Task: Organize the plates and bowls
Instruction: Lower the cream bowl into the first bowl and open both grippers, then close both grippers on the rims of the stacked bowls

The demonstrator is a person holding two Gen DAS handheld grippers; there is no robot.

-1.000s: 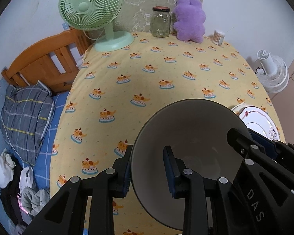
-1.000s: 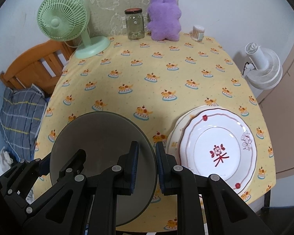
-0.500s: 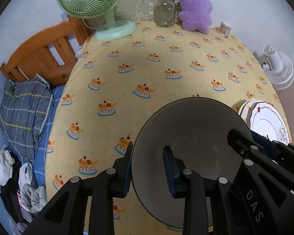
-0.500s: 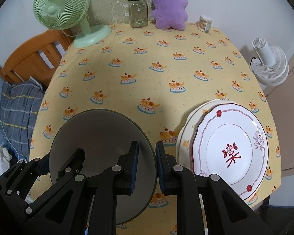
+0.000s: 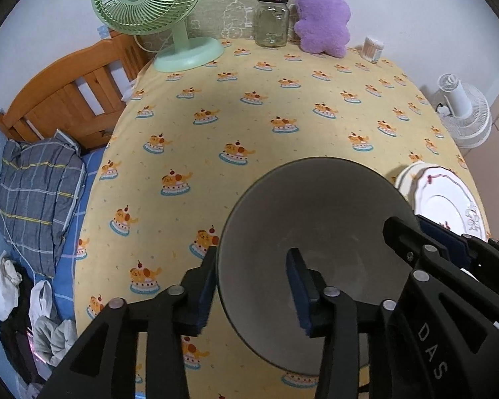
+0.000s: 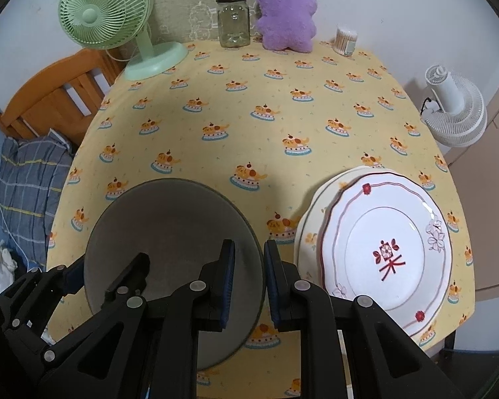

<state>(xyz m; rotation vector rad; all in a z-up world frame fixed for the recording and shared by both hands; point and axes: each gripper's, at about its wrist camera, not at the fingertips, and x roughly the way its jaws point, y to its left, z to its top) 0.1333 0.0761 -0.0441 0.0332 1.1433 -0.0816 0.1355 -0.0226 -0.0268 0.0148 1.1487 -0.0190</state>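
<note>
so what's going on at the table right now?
Two handheld grippers are on a grey bowl on the yellow tablecloth. The right gripper is clamped on the bowl's right rim. The left gripper straddles the left rim, and its jaws have just been opening, so the pads no longer press the wall. Two stacked plates lie to the right of the bowl.

A table covered by a yellow cartoon-print cloth (image 6: pixel 249 106) is seen. On it are set a grey bowl (image 6: pixel 169 226), stacked plates (image 6: pixel 392 242), a green fan (image 6: pixel 123 26), a glass jar (image 6: pixel 233 21), a purple plush (image 6: pixel 286 13) and a cotton-swab tub (image 6: pixel 346 40).
</note>
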